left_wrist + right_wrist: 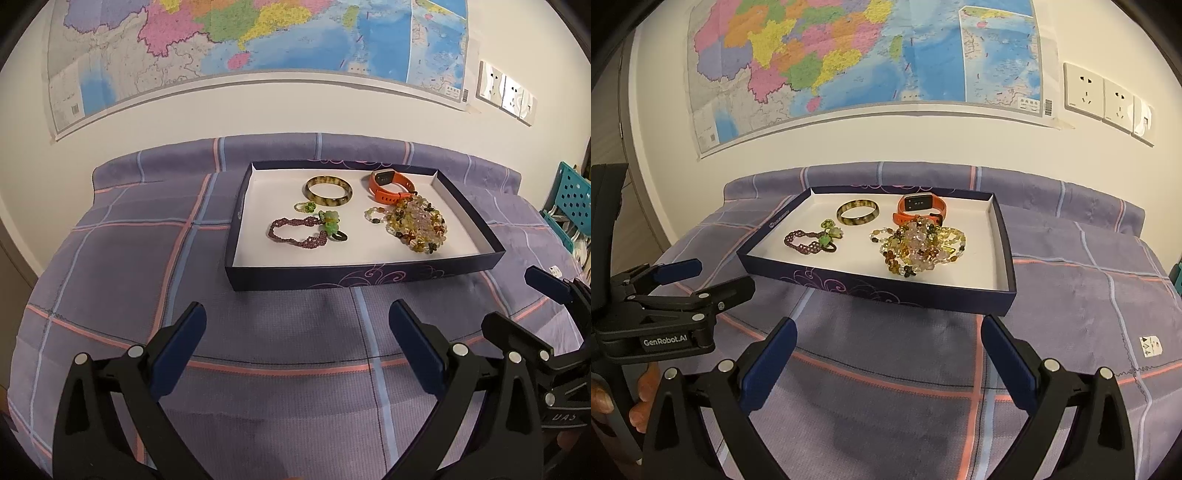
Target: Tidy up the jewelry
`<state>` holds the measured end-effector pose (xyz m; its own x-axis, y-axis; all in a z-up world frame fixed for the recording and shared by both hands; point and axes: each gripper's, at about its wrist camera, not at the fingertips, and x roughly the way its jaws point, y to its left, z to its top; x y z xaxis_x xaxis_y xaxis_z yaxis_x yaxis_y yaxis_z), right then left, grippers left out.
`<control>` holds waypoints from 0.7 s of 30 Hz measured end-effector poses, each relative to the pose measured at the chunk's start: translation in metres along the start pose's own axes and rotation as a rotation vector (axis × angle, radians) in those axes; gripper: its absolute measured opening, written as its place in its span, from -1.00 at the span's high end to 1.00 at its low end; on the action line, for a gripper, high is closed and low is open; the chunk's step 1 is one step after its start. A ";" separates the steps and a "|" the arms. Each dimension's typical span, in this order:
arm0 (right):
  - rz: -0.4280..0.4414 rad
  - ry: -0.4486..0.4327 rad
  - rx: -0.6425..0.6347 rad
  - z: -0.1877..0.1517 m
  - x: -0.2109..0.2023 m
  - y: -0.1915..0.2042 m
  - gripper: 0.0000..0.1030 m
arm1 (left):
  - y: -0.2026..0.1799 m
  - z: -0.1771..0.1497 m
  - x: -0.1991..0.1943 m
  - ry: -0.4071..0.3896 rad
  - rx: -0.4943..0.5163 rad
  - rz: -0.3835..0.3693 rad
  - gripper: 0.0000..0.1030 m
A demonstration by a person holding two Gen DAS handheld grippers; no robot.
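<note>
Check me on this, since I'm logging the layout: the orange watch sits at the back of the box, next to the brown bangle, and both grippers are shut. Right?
Not quite. Both the left gripper and the right gripper are open, jaws wide apart and empty, as each wrist view shows. The rest holds: the orange watch sits at the back of the box, next to the brown bangle.

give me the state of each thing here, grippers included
left gripper: open, empty, short of the box
right gripper: open, empty
box: lidless, on the bed
bangle: flat in box
orange watch: strap closed in a loop
purple bracelet: flat in box
bead pile: heaped in box
</note>
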<state>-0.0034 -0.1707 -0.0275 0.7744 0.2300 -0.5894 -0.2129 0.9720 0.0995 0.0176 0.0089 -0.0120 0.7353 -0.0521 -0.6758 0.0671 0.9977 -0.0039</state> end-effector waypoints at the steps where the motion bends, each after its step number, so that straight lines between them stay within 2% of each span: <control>1: 0.001 0.002 0.001 0.000 0.000 0.000 -0.87 | 0.000 0.000 -0.001 -0.002 0.001 -0.001 -0.89; 21: 0.000 0.013 -0.001 -0.001 0.003 0.000 -0.87 | -0.002 -0.004 -0.003 -0.001 0.010 0.009 -0.89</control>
<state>-0.0022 -0.1701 -0.0299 0.7668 0.2297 -0.5994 -0.2139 0.9718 0.0988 0.0129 0.0073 -0.0133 0.7364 -0.0432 -0.6752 0.0676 0.9977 0.0099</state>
